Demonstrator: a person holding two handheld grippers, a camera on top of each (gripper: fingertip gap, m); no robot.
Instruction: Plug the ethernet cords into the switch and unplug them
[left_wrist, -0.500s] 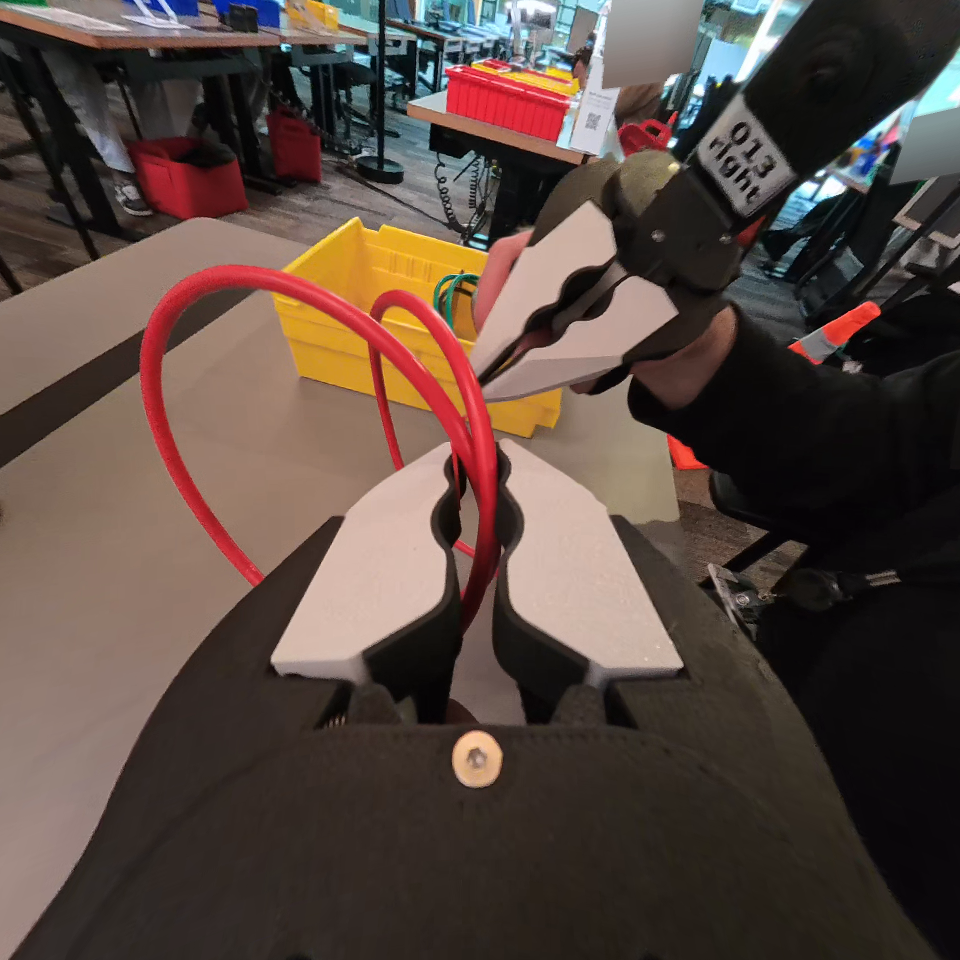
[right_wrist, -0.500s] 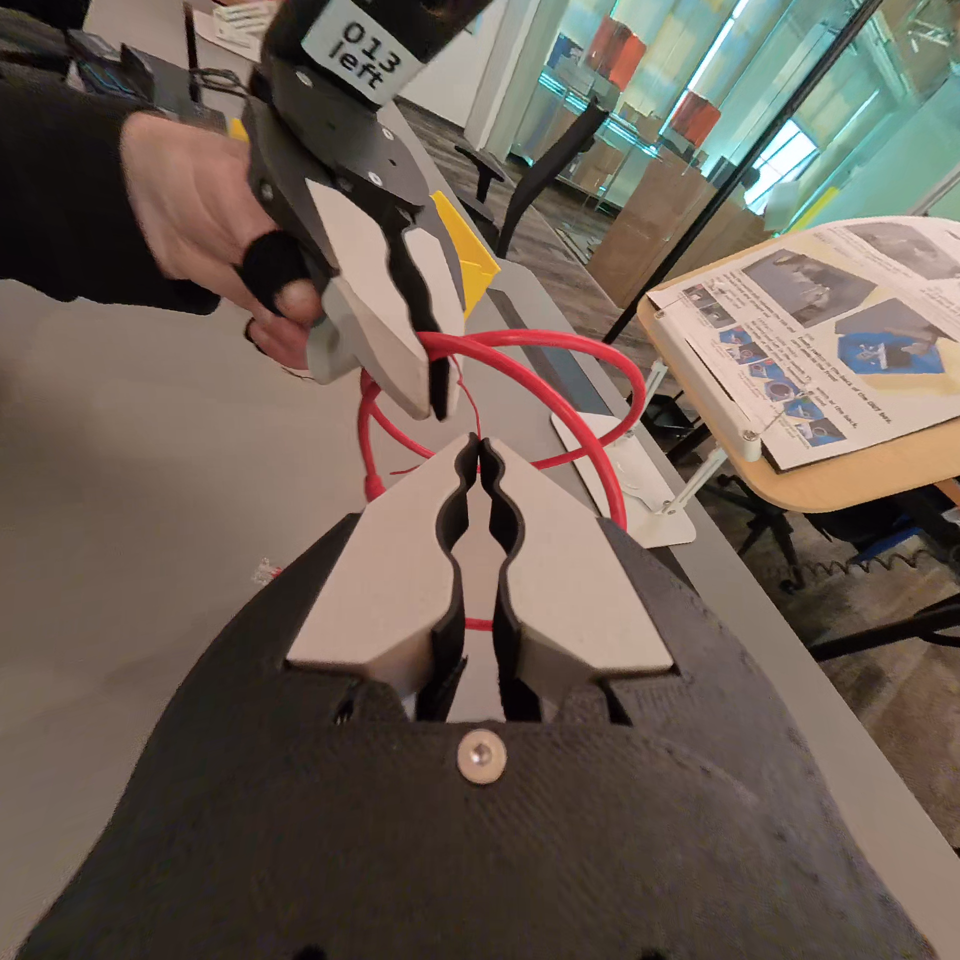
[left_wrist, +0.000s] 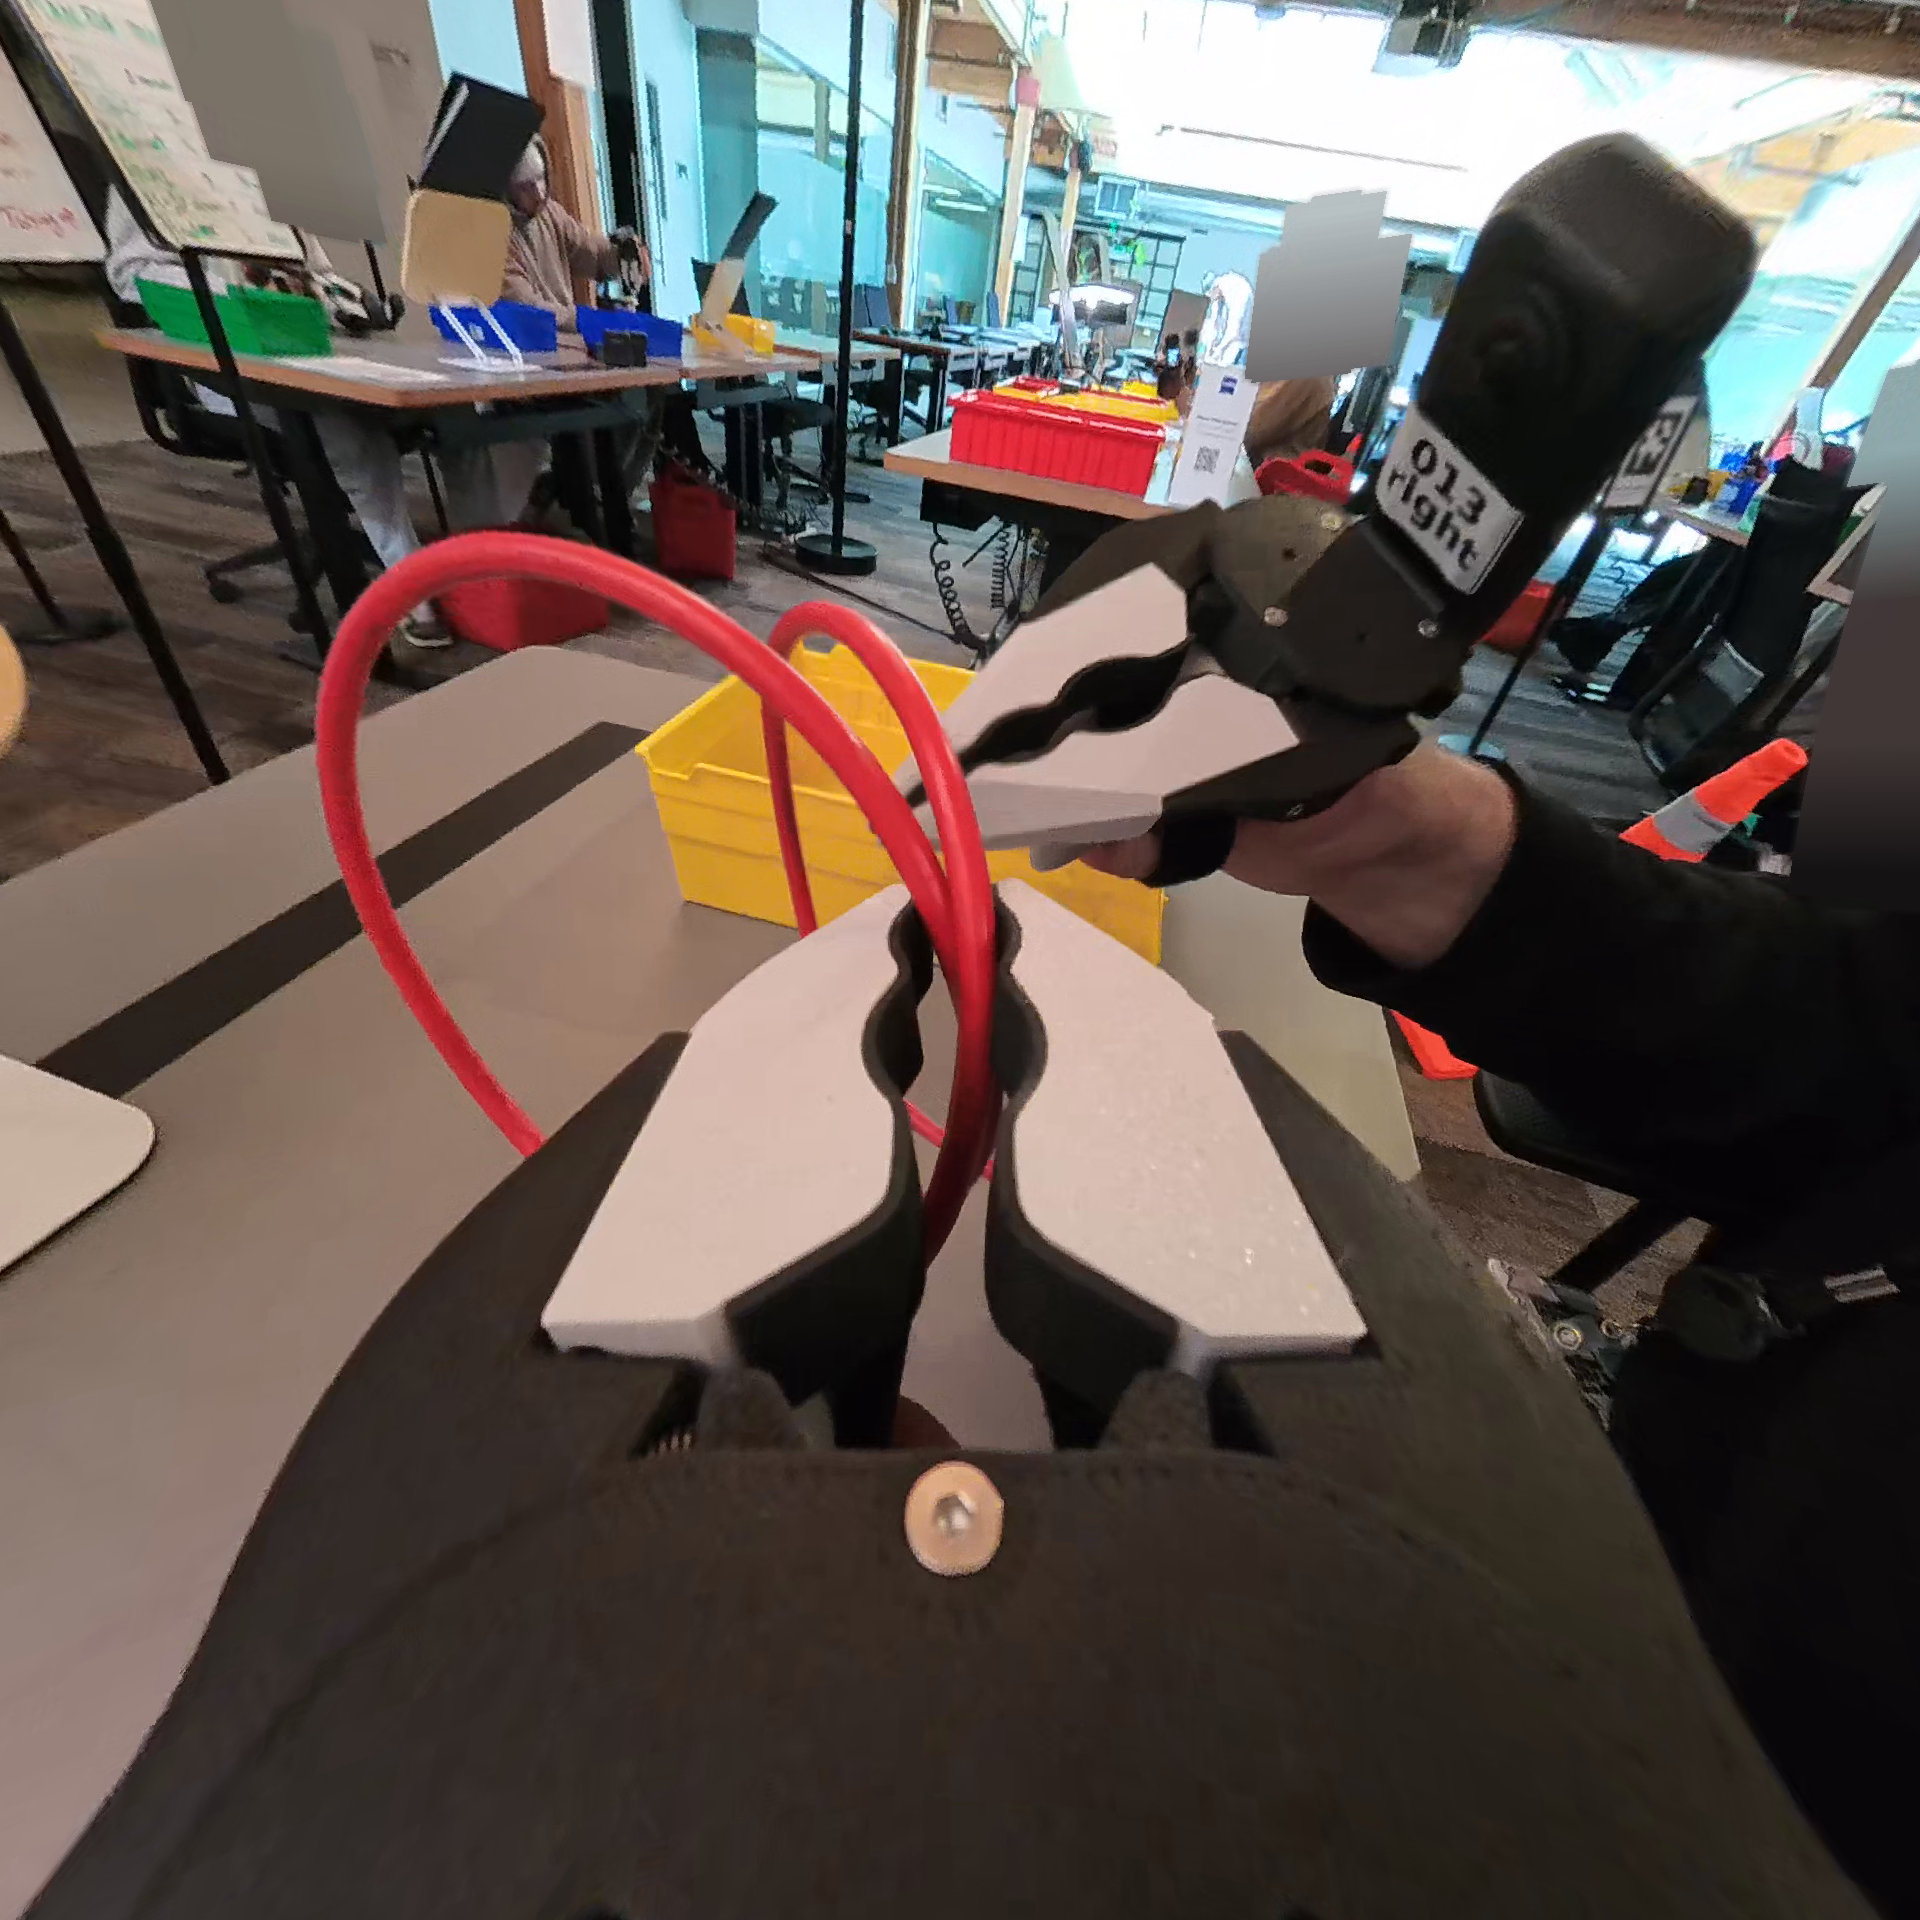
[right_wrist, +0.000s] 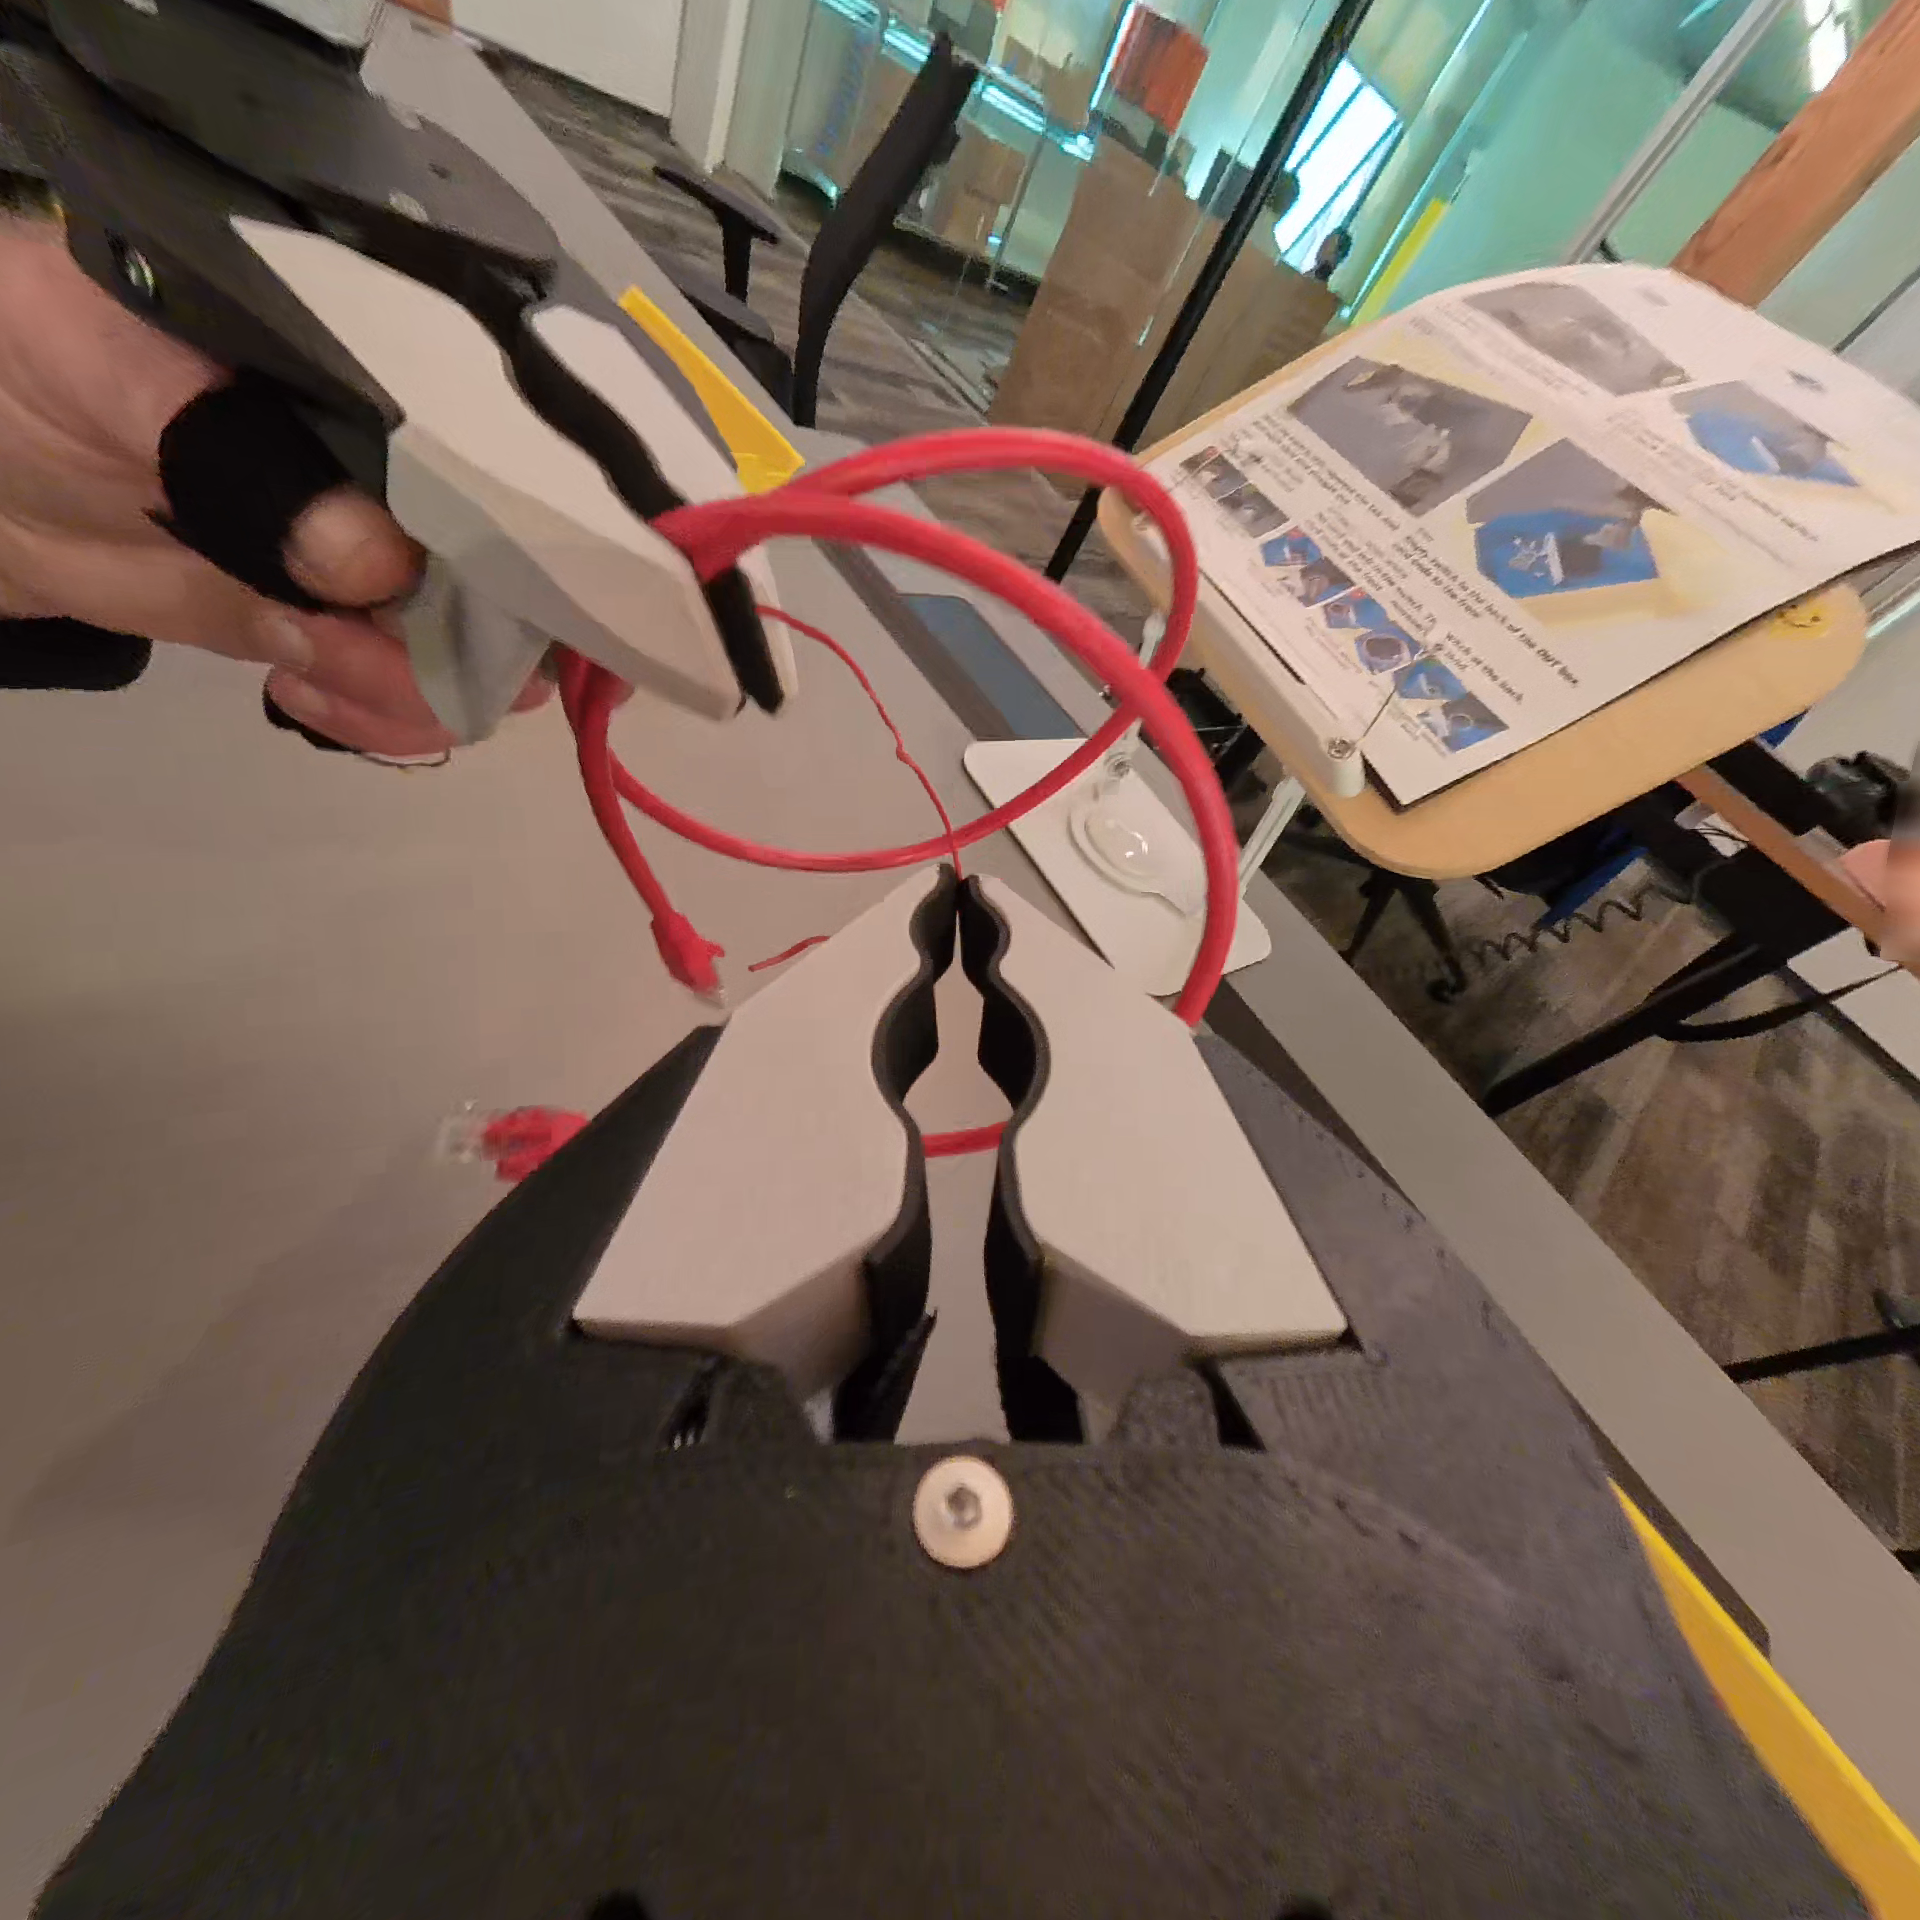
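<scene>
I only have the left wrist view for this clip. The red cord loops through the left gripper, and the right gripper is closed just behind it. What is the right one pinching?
Observer: The right gripper is shut on a thin red tie that runs up to the coiled red ethernet cord in the left gripper.
Operator: Where are the plugs?
Observer: One plug hangs free under the coil. The other plug, blurred, is on or just above the grey table.
Operator: Any switch in sight?
Observer: None in either view. The right wrist view adds only a printed instruction sheet on a stand beside the table.
</scene>
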